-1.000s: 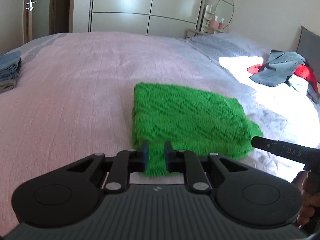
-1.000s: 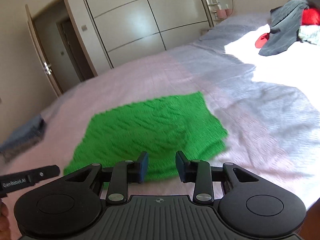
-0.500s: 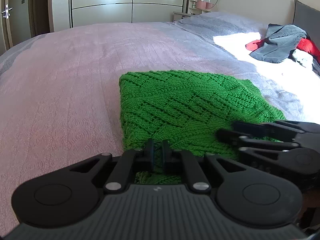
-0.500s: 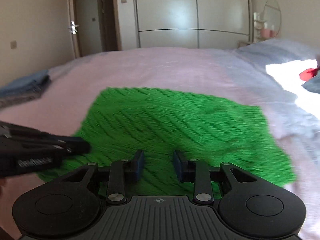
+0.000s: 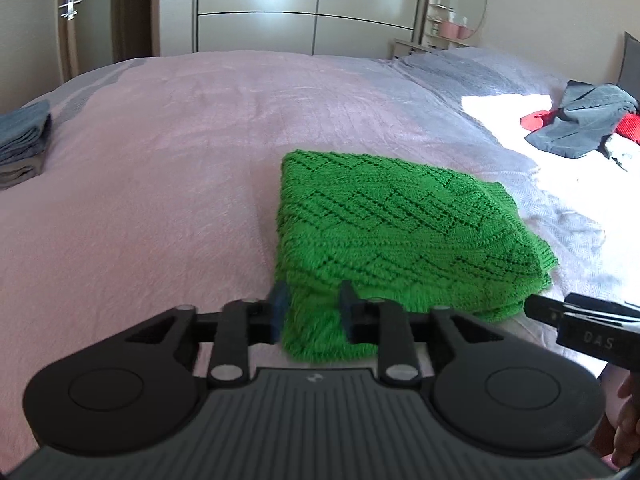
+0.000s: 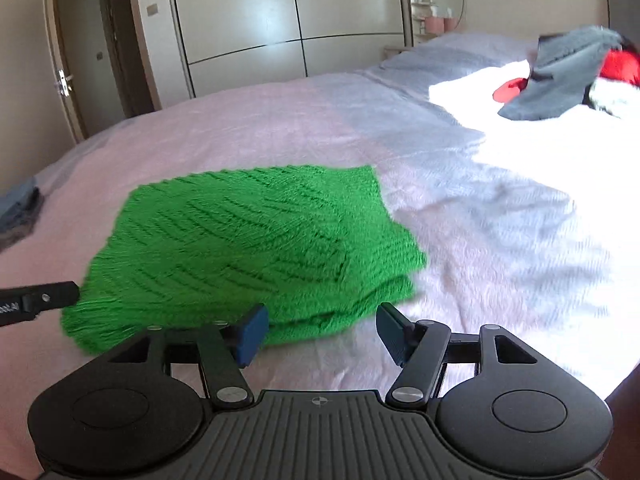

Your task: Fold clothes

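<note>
Now, with both sets of jaws opening off the folded green knit sweater lying on the bed, draw left gripper and right gripper straight back, snagging no yarn.

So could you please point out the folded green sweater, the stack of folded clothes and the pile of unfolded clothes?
Green sweater (image 5: 392, 224): left wrist view, middle of its knitted top.
Stack of folded clothes (image 5: 22, 142): left wrist view, its blue-grey side.
Pile of unfolded clothes (image 6: 560, 80): right wrist view, the grey garment on top.

A wardrobe, door and round mirror behind.
</note>
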`<action>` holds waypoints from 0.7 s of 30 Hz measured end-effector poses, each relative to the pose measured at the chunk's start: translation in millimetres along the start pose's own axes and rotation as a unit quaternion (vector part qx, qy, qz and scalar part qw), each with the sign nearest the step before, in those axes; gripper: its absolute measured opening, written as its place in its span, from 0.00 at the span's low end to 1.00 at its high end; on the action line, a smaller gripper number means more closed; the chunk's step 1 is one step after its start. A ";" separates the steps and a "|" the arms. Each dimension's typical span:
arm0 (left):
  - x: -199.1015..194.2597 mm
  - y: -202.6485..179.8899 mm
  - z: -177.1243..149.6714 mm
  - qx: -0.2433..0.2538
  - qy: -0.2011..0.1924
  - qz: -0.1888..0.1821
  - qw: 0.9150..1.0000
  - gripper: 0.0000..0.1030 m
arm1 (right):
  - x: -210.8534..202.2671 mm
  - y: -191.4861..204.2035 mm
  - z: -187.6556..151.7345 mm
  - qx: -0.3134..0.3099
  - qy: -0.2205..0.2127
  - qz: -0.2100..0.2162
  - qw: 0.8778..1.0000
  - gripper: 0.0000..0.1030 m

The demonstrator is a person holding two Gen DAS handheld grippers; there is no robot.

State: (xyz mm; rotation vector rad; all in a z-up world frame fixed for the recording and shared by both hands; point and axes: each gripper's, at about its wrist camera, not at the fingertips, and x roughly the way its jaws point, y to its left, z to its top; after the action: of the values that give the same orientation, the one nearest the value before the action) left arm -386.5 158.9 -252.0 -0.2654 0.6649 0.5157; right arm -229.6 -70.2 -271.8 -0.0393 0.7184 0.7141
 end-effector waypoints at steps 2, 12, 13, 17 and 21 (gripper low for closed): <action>-8.5 -3.9 -7.7 0.000 0.010 0.006 1.000 0.30 | -8.8 0.2 -3.7 0.010 0.014 0.016 1.000 0.62; -41.5 -17.7 -35.2 0.016 0.026 0.016 0.999 0.40 | -35.5 12.0 -26.3 0.002 0.039 0.013 0.999 0.73; -44.5 -17.8 -35.8 0.018 0.024 0.016 0.999 0.41 | -36.5 13.1 -27.8 0.002 0.040 0.013 0.999 0.73; -53.9 -16.0 -37.1 0.020 0.018 0.019 0.999 0.43 | -39.2 17.0 -30.8 0.001 0.041 0.013 0.999 0.73; -56.4 -12.5 -36.6 0.018 0.017 0.021 0.999 0.43 | -40.4 20.4 -32.0 -0.002 0.042 0.015 0.999 0.73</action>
State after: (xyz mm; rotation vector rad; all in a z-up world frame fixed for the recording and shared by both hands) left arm -436.5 113.1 -242.5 -0.2275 0.7129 0.5396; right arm -282.3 -86.8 -267.2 -0.0620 0.7985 0.7462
